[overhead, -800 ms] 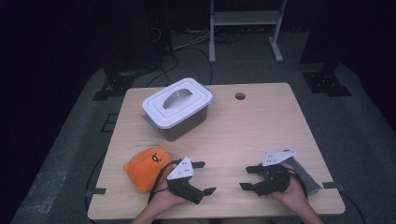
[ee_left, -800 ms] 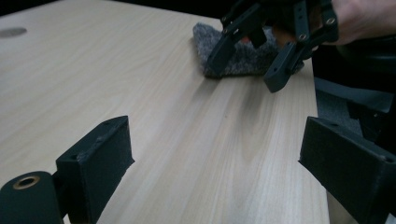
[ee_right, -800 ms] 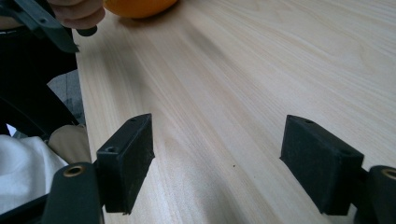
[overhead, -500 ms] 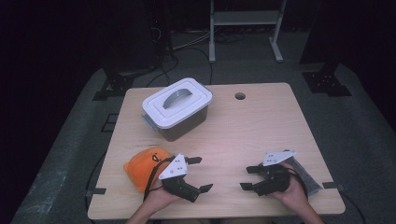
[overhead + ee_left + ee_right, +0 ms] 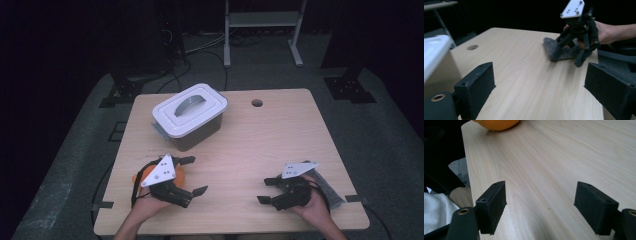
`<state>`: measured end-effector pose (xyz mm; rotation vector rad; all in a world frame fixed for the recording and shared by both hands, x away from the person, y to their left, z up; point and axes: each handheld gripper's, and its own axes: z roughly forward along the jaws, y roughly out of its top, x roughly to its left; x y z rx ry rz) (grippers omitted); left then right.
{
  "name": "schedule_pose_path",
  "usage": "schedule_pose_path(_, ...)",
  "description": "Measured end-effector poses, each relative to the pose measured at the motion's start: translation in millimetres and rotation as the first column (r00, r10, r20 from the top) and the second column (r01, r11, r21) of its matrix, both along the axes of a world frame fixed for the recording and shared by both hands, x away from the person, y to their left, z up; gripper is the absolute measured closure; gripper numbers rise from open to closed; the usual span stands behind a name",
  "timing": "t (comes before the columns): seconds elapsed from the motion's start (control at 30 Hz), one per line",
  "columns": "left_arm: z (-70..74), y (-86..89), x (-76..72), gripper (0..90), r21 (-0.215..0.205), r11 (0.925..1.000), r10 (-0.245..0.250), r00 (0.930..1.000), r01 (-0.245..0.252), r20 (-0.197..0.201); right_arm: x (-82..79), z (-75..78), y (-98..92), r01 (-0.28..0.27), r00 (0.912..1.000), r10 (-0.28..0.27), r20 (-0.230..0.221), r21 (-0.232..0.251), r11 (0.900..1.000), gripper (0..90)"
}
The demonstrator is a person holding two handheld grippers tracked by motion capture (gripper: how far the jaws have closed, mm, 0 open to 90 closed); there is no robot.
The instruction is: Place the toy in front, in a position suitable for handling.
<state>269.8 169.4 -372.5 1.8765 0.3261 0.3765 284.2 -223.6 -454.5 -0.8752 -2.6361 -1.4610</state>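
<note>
My left gripper [image 5: 197,175] hovers over the table's near left part, open, with nothing between its jaws; the hand and grey plate cover most of an orange plush toy [image 5: 178,175]. My right gripper [image 5: 263,190] rests low at the near right, also open and empty, pointing left across the bare wood. In the left gripper view my own jaws [image 5: 541,85] frame the tabletop, and the right gripper [image 5: 570,52] sits in front of a grey felt piece [image 5: 563,50]. The right gripper view has its jaws [image 5: 544,205] wide apart and the orange toy [image 5: 496,123] at the top edge.
A grey storage box with a white handled lid [image 5: 189,112] stands at the back left of the wooden table [image 5: 280,140]. A cable hole [image 5: 257,103] lies behind centre. The grey felt piece [image 5: 331,189] lies under the right hand by the table's right edge.
The left gripper has moved left and slightly away from the person, coming over the orange toy and hiding most of it. The right gripper has stayed put.
</note>
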Motion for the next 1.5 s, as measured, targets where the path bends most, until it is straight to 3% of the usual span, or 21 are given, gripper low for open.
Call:
schedule_pose_path(0.23,10.2,40.7,4.2,8.6,0.029,0.9981,0.053,0.9984,-0.054,0.018,0.9,-0.1,-2.1,0.003,1.0,-0.003,-0.001,0.005,1.0,24.1)
schedule_pose_path(0.43,4.9,72.6,8.4,8.6,0.064,0.9925,0.104,0.9945,-0.105,0.013,0.7,0.4,-2.8,0.008,1.0,-0.008,0.003,0.008,1.0,24.1)
schedule_pose_path(0.53,-2.5,84.6,12.5,8.6,0.057,0.9909,0.123,0.9922,-0.122,-0.018,0.1,1.1,-2.9,0.012,0.9999,-0.012,0.005,0.01,1.0,24.1)
schedule_pose_path(0.63,-14.5,93.5,17.7,8.6,0.09,0.9852,0.151,0.987,-0.146,-0.056,0.1,1.7,-3.7,0.016,0.9998,-0.016,0.012,0.012,1.0,24.1)
schedule_pose_path(0.7,-23.2,97.6,20.3,8.7,0.097,0.9823,0.168,0.9822,-0.16,-0.083,0.3,1.9,-4.7,0.019,0.9998,-0.019,0.009,0.017,1.0,24.1)
schedule_pose_path(0.97,-43.0,101.9,25.3,13.0,0.155,0.9724,0.195,0.9723,-0.174,-0.129,0.1,2.9,-10.6,0.034,0.9993,-0.035,0.012,0.029,0.999,24.1)
schedule_pose_path(1.13,-51.0,103.4,28.6,14.2,0.189,0.9624,0.224,0.9637,-0.196,-0.145,0.1,3.9,-15.0,0.045,0.9989,-0.046,0.012,0.042,0.998,24.1)
schedule_pose_path(1.2,-54.8,102.8,29.9,14.2,0.215,0.9547,0.239,0.9603,-0.206,-0.143,0.3,4.0,-15.8,0.044,0.9989,-0.045,0.011,0.044,0.998,24.1)
schedule_pose_path(1.27,-57.0,102.4,31.1,14.6,0.202,0.9571,0.241,0.9584,-0.208,-0.154,0.4,4.1,-16.0,0.044,0.999,-0.044,0.011,0.047,0.998,24.1)
schedule_pose_path(1.3,-57.1,102.2,31.6,16.4,0.211,0.9541,0.246,0.9579,-0.212,-0.148,0.6,4.0,-16.1,0.043,0.999,-0.044,0.011,0.049,0.998,24.1)
schedule_pose_path(1.5,-57.9,101.9,30.4,31.1,0.211,0.9546,0.241,0.9613,-0.21,-0.134,-0.2,4.2,-16.5,0.048,0.9988,-0.048,0.01,0.055,0.997,24.1)
